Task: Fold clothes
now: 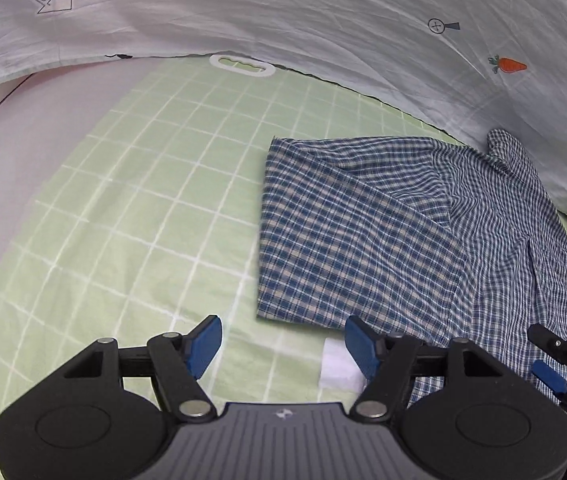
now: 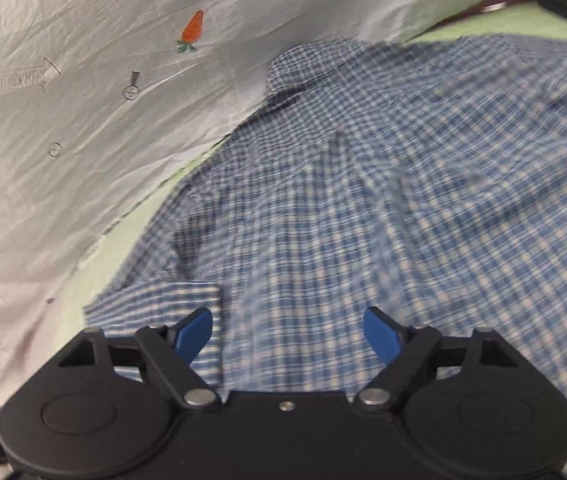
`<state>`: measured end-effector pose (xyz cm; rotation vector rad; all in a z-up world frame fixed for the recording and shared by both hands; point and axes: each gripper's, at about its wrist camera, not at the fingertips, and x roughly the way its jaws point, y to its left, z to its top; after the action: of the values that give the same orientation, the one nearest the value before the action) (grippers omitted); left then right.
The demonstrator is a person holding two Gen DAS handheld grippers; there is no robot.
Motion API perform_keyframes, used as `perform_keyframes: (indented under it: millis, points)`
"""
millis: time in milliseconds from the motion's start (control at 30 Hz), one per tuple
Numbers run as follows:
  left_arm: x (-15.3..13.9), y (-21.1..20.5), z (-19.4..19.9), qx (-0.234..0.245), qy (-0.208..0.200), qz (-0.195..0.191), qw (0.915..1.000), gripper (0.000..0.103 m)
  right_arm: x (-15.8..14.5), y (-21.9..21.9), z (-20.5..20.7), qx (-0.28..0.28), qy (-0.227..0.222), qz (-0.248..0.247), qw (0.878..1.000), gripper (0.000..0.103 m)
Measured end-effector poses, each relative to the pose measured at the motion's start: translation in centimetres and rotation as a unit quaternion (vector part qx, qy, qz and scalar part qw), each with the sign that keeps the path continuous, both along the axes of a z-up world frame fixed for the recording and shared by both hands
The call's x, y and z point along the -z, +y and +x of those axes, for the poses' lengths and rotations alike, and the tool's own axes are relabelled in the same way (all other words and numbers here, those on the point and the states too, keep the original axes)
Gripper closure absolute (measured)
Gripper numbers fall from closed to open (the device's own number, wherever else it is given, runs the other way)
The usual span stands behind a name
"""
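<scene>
A blue and white checked shirt (image 1: 343, 232) lies partly folded on the green grid mat (image 1: 143, 200), one side turned over the middle. My left gripper (image 1: 283, 322) hovers open just off the shirt's near left corner, with only mat between its blue pads. At the right edge of the left wrist view, part of my right gripper (image 1: 551, 364) rests over the shirt's hem. The blurred right wrist view has the shirt (image 2: 403, 180) filling the picture. My right gripper (image 2: 286, 314) stands open above the cloth, its left pad near a cuff (image 2: 171, 300). Nothing is gripped.
A white sheet (image 1: 323, 12) printed with carrots and arrows rises behind the mat and curves around the shirt's far side (image 2: 83, 100). The mat's white handle (image 1: 241, 66) sits at its far edge. A small white patch (image 1: 339, 364) lies near my left gripper's right finger.
</scene>
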<state>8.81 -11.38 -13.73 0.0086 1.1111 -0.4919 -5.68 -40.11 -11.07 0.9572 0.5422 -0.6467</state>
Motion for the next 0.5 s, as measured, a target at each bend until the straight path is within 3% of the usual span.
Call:
perform_keyframes:
  millis: [100, 167, 333, 500]
  points:
    - [0.0, 0.1, 0.0, -0.003, -0.002, 0.001, 1.0000, 0.034, 1.9, -0.4, 1.0, 0.009, -0.065, 0.110, 0.992, 0.050]
    - [-0.1, 0.2, 0.1, -0.004, -0.002, -0.001, 1.0000, 0.034, 3.2, -0.5, 1.7, 0.015, -0.087, 0.166, 0.982, 0.056]
    - [0.2, 0.0, 0.3, -0.006, 0.002, 0.001, 1.0000, 0.034, 4.7, 0.1, 2.9, 0.023, -0.085, 0.208, 0.974, 0.060]
    - [0.7, -0.2, 0.1, 0.000, 0.014, 0.005, 0.9999, 0.034, 4.0, 0.7, 4.6, 0.006, -0.068, 0.178, 0.982, 0.060]
